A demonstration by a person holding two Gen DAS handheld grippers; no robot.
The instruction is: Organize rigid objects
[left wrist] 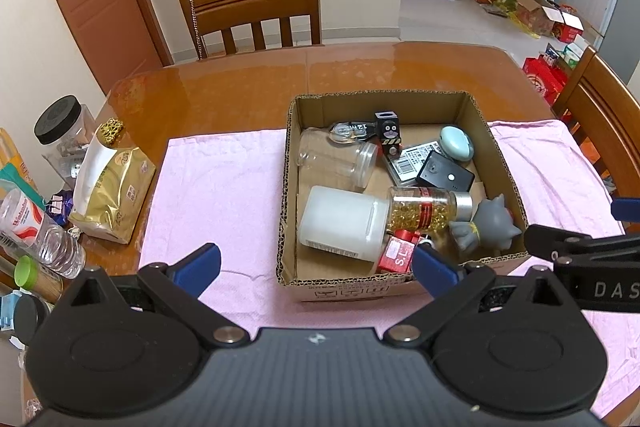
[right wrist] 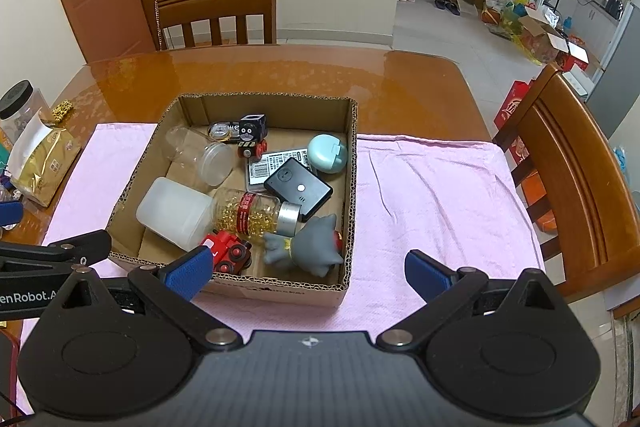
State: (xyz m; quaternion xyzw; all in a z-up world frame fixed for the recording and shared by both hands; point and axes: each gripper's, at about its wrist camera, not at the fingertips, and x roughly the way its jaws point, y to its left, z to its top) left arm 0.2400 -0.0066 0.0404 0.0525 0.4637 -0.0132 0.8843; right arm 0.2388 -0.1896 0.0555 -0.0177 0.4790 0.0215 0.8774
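Observation:
A cardboard box sits on a pink cloth. It holds a white jar, a clear jar, a bottle of yellow capsules, a grey toy figure, a red toy train, a black toy train, a black device and a pale blue case. My left gripper is open and empty before the box's near wall. My right gripper is open and empty, just right of the left one.
At the table's left edge stand a gold bag, a black-lidded jar and a water bottle. Wooden chairs stand behind and to the right.

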